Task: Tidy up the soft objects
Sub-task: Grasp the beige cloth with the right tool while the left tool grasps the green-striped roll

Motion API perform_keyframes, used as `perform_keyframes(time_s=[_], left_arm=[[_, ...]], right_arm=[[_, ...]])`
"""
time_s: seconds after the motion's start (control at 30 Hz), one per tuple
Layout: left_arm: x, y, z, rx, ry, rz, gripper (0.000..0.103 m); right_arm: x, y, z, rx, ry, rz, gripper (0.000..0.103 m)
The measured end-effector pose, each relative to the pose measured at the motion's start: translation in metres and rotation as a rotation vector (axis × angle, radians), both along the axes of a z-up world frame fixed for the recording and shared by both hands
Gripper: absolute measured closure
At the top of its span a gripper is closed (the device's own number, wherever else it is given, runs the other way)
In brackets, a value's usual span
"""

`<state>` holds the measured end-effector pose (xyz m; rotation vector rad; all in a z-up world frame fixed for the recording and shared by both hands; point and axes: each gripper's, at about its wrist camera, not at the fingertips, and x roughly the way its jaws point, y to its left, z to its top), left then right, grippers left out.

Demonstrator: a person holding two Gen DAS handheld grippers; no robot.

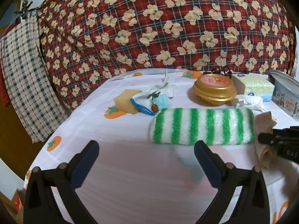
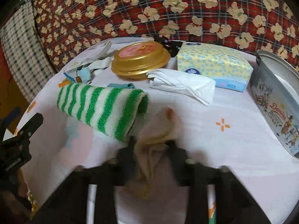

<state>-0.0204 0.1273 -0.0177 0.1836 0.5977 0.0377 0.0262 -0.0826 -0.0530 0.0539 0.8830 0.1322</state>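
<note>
Sorting barely begun: the right hand-held gripper [image 2: 151, 145] pinches a beige cloth [image 2: 149, 160], the striped towel roll [image 2: 101, 108] just ahead-left; the left hand-held gripper [image 1: 146, 155] hangs spread and empty, 1 open tin [image 2: 276, 100] unfilled far right.

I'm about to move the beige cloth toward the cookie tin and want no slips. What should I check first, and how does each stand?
1. right gripper closed on the beige cloth: ok, fabric bunched between the fingers.
2. Cloth clear of the green striped towel: cannot tell, they look to touch.
3. left gripper empty and open: ok.
4. cookie tin open: ok.
5. Path past the folded white tissue: ok.
</note>
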Motion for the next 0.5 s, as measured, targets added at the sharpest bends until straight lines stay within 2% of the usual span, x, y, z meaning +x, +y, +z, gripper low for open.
perform_keyframes(time_s=[0.03,0.17,0.27,0.37,0.47,0.5], left_arm=[[0.001,0.000,0.000,-0.002,0.003,-0.002,0.000],[0.006,-0.006,0.003,-0.022,0.014,-0.056,0.000],[0.011,-0.019,0.014,-0.034,0.011,-0.183,0.000],[0.023,-0.037,0.022,0.044,-0.029,-0.334,0.000],[0.045,-0.053,0.019,0.160,0.016,-0.507,0.000],[0.050,-0.055,0.018,0.184,0.027,-0.533,0.000]], right_arm=[[0.000,-0.002,0.001,0.008,-0.006,0.012,0.087],[-0.009,-0.015,0.012,0.010,-0.083,0.032,0.088],[-0.014,-0.029,0.024,0.004,-0.149,0.002,0.088],[-0.016,-0.044,0.027,0.056,-0.173,-0.005,0.088],[-0.016,-0.047,0.022,0.069,-0.166,-0.005,0.088],[-0.016,-0.046,0.023,0.070,-0.168,-0.008,0.088]])
